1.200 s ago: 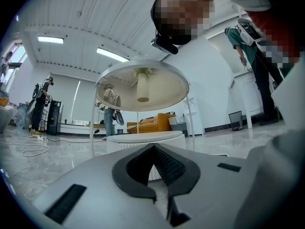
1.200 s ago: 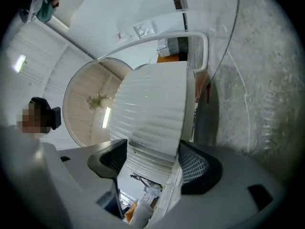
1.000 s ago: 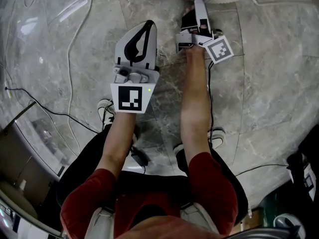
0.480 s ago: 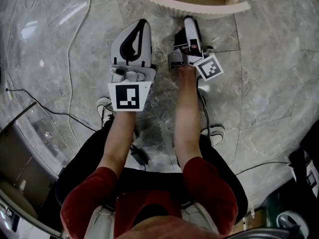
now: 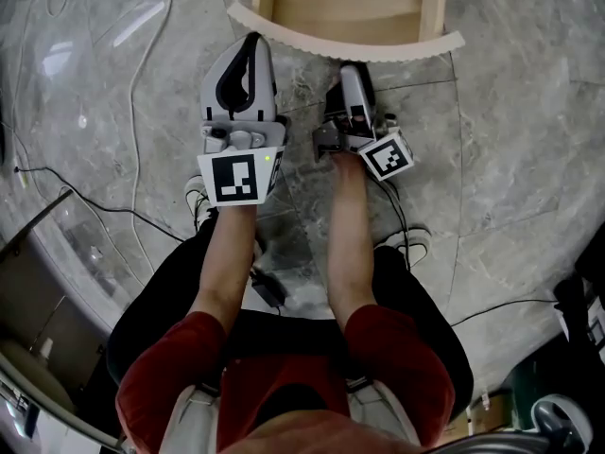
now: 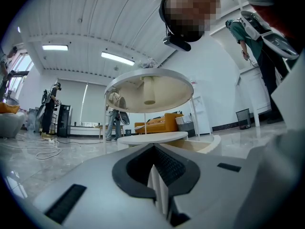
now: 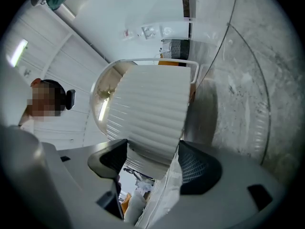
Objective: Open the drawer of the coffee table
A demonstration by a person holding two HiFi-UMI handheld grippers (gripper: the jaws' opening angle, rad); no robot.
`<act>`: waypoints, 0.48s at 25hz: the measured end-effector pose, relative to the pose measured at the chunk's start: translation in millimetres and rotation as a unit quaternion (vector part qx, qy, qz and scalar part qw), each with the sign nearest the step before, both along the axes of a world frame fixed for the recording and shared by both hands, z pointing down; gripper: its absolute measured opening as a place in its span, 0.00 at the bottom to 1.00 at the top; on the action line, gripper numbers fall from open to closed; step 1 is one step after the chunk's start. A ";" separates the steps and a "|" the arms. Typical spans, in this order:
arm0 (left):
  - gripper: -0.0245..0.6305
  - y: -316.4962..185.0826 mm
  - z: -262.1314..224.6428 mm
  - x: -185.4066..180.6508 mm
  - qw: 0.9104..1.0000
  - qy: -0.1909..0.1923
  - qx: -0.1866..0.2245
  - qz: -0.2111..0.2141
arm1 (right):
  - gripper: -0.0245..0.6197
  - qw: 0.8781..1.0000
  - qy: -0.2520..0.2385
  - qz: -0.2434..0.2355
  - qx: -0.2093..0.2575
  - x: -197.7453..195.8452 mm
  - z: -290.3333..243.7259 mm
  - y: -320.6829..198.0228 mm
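My right gripper (image 5: 348,72) has its fingers clamped on the drawer front (image 7: 152,112); left gripper (image 5: 244,53) clenched, empty. Pull straight back, level.

Glossy grey marble floor (image 5: 510,159), thin cables (image 5: 113,216) trailing across it. White walls (image 6: 214,89), and a slatted white ceiling (image 6: 95,27) with two strip lights (image 6: 117,58) on. An orange sofa (image 6: 159,124) stands far off.

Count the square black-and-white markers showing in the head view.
2. One marker lies at the rear of the left claw, facing up; the other marker sits tilted at the rear of the right claw, which grips the drawer front. Other cube faces may hide more.
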State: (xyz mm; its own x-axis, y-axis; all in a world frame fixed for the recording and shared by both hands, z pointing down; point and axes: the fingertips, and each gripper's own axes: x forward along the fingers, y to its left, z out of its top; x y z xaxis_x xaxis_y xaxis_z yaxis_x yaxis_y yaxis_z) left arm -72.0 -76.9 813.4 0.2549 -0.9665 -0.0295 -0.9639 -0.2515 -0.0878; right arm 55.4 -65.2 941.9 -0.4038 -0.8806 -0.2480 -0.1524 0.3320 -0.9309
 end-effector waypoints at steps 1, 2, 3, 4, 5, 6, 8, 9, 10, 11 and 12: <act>0.06 1.0 -0.2 -0.3 1.000 -0.001 0.000 -0.001 | 0.53 1.000 0.001 0.002 -0.001 0.6 -0.2 4.6; 0.06 1.8 -0.5 -0.3 1.000 -0.002 0.000 -0.001 | 0.53 1.000 0.001 0.003 -0.003 1.2 -0.5 8.9; 0.06 2.5 -1.1 -0.4 1.000 -0.003 0.000 -0.001 | 0.53 1.000 0.000 0.004 -0.005 1.6 -0.7 12.9; 0.06 3.1 -1.9 -0.6 1.000 -0.003 0.001 -0.002 | 0.53 1.000 -0.002 0.005 -0.006 1.6 -1.0 16.6; 0.06 3.5 -2.9 -0.9 1.000 -0.003 0.002 -0.002 | 0.53 1.000 -0.002 0.006 -0.008 1.6 -1.2 20.0; 0.06 4.0 -3.9 -1.2 1.000 -0.003 0.003 -0.003 | 0.53 1.000 -0.002 0.006 -0.010 1.8 -0.8 23.6; 0.06 5.3 -5.1 -2.3 1.000 -0.004 0.006 -0.005 | 0.53 1.000 -0.002 0.007 -0.023 3.5 5.3 33.1; 0.06 6.0 -5.2 -2.9 1.000 -0.004 0.006 -0.006 | 0.53 1.000 -0.004 0.008 -0.030 4.9 9.1 37.9; 0.06 6.7 -5.3 -3.5 1.000 -0.004 0.007 -0.007 | 0.53 1.000 -0.004 0.008 -0.030 5.6 9.0 41.0; 0.06 7.1 -5.3 -4.2 1.000 -0.004 0.007 -0.008 | 0.53 1.000 -0.003 0.007 -0.027 5.4 6.5 42.3; 0.06 7.5 -5.0 -5.0 1.000 -0.004 0.006 -0.010 | 0.53 1.000 0.000 0.006 -0.029 5.3 7.0 43.6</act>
